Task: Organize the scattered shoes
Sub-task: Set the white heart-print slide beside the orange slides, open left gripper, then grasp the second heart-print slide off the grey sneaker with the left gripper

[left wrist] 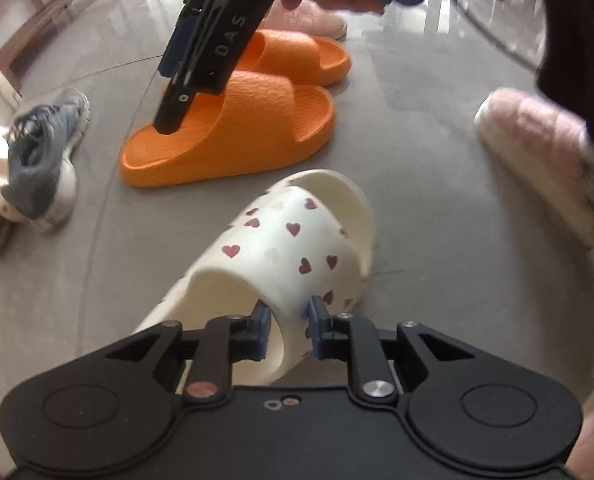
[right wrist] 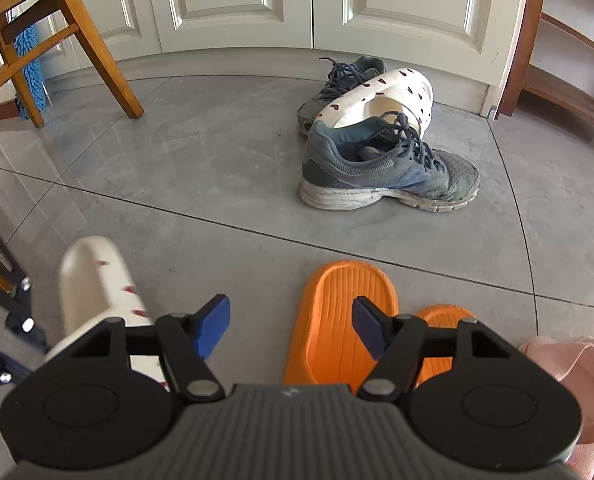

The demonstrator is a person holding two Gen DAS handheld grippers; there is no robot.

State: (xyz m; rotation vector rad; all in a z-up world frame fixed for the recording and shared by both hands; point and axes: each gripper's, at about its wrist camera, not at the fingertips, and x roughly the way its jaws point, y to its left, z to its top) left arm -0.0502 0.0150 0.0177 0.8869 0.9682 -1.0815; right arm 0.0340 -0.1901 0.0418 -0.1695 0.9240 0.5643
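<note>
Grey polished floor tiles (right wrist: 217,184) throughout, with white panelled doors (right wrist: 233,4) at the back of the right wrist view.

Nearest, left gripper (left wrist: 288,314): blue pads closed onto the strap edge of a cream heart-print slide (left wrist: 281,256), which is tilted with its toe lifted off the floor. Right gripper (right wrist: 293,322): jaws spread wide, nothing between them, hanging over the heel of the near orange slide (right wrist: 337,320); second orange slide (right wrist: 443,320) just beside it, the two side by side. Pink fuzzy slipper (right wrist: 569,380) at the right edge of that view.

From the left wrist view, the other pink slipper (left wrist: 545,160) lies apart from the orange pair.

Farther off: grey lace-up sneaker (right wrist: 385,168) with a dirty white sole, the second heart-print slide (right wrist: 377,98) propped against it, another grey sneaker (right wrist: 337,84) behind.

Wooden chair (right wrist: 57,36) far left, blue mop head (right wrist: 33,72) behind it; wooden shoe rack (right wrist: 565,52) far right.
</note>
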